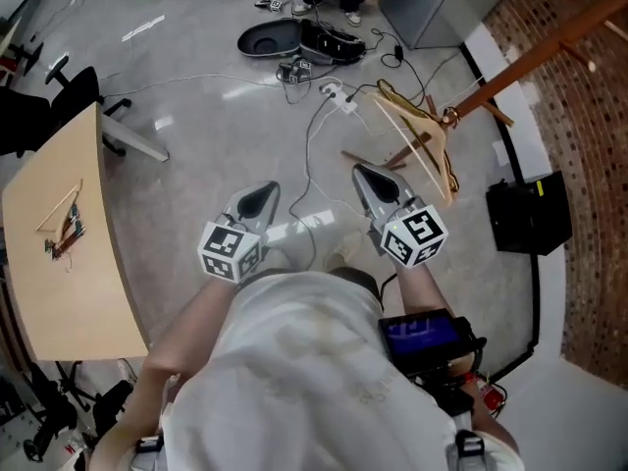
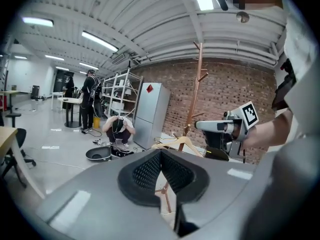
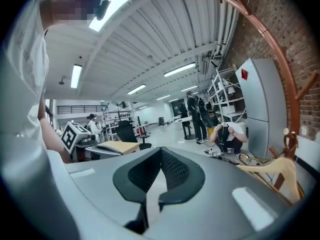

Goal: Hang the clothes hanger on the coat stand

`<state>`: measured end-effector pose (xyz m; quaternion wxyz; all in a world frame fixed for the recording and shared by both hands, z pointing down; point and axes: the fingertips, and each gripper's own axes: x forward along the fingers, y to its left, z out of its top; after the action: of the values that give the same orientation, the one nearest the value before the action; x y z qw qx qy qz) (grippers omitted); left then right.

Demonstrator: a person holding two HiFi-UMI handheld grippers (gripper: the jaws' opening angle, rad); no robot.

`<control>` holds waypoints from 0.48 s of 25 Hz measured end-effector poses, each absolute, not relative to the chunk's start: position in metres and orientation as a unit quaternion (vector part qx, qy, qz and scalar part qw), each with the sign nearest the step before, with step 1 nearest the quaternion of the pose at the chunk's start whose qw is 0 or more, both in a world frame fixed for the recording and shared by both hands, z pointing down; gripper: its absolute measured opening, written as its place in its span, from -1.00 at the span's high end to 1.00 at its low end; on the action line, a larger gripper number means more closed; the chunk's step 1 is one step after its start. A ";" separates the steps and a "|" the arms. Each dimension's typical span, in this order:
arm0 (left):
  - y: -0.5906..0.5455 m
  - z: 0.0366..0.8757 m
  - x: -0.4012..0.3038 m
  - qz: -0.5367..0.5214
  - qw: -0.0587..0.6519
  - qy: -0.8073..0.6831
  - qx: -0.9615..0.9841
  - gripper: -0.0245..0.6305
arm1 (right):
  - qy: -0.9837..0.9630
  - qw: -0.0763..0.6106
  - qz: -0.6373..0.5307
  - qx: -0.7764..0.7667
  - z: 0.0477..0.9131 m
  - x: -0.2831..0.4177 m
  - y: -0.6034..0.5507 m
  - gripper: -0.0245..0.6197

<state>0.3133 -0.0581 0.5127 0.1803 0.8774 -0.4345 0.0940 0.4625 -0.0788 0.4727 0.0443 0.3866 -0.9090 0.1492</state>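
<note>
The grey floor (image 1: 196, 116) fills most of the head view. The brown coat stand (image 1: 530, 62) slants across the upper right in front of a brick wall, its foot near the middle of the frame. A pale table (image 1: 69, 292) stands at the left edge.

The person stands between the two, with both forearms pushed forward from the waist and roughly level. Each hand carries a gripper with its marker cube near the wrist. The left gripper (image 1: 267, 192) and the right gripper (image 1: 361, 175) are side by side over the floor, noses pointing away from the body and leaning slightly toward each other. The left gripper's jaws are pressed together at the tips with nothing between them. The right gripper's jaws are also closed and empty.

A black box (image 1: 528, 214) sits on the floor by the wall. One clothes hanger (image 1: 61, 216) lies flat on the table, well apart from both grippers. Several pale wooden hangers (image 1: 417, 135) hang low on the coat stand, near the right gripper's nose but not touching it. A white cable (image 1: 312, 155) trails across the floor beyond the grippers.
</note>
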 end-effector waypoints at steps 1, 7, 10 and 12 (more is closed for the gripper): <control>-0.051 0.512 0.303 0.092 0.180 -0.439 0.875 0.92 | -0.910 0.041 0.154 0.382 0.472 0.452 -0.073 0.88; -0.020 0.510 0.262 0.086 0.177 -0.445 0.874 0.92 | -0.910 0.024 0.181 0.373 0.477 0.405 -0.042 0.88; -0.011 0.510 0.260 0.084 0.177 -0.434 0.879 0.92 | -0.905 0.026 0.185 0.381 0.478 0.398 -0.026 0.88; -0.006 0.510 0.264 0.085 0.175 -0.418 0.887 0.92 | -0.900 0.025 0.186 0.393 0.479 0.399 -0.017 0.88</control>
<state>0.2642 -0.0059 0.5097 0.1754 0.8872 -0.4181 0.0854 0.3995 -0.0171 0.4793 0.0246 0.3928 -0.9002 0.1864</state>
